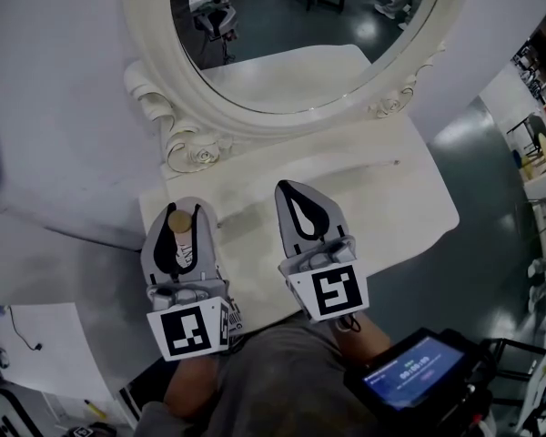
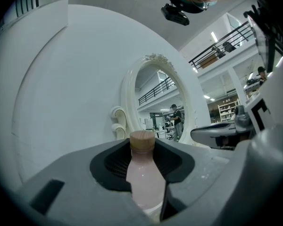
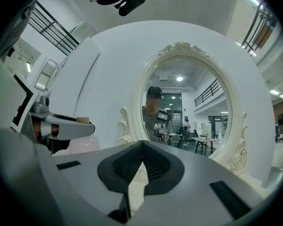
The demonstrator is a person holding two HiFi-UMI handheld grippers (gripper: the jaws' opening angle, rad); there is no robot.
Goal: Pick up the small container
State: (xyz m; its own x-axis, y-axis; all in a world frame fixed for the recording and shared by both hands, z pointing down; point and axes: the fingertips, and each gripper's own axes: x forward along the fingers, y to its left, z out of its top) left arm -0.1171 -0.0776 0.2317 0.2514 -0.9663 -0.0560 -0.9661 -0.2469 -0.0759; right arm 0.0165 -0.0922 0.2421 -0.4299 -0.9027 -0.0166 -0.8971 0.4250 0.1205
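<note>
Small container point(image 2: 144, 175) (pale pink bottle, wooden cap): pinched between the jaws of the left gripper point(image 1: 182, 209), in front of the lower left scroll of the oval mirror point(image 1: 160, 73). Right gripper point(image 1: 294, 188): jaws pressed together on nothing, just right of the left gripper, before the mirror's lower rim.

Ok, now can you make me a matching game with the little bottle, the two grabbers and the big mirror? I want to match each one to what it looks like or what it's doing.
Things:
1. small bottle
2. left gripper
3. right gripper
4. mirror

Descriptions:
A. jaws together, nothing between them
B. oval, with a white curly frame, behind both grippers
C. pale pink with a tan cap
D. closed on the bottle

Pairs: 1-C, 2-D, 3-A, 4-B
</note>
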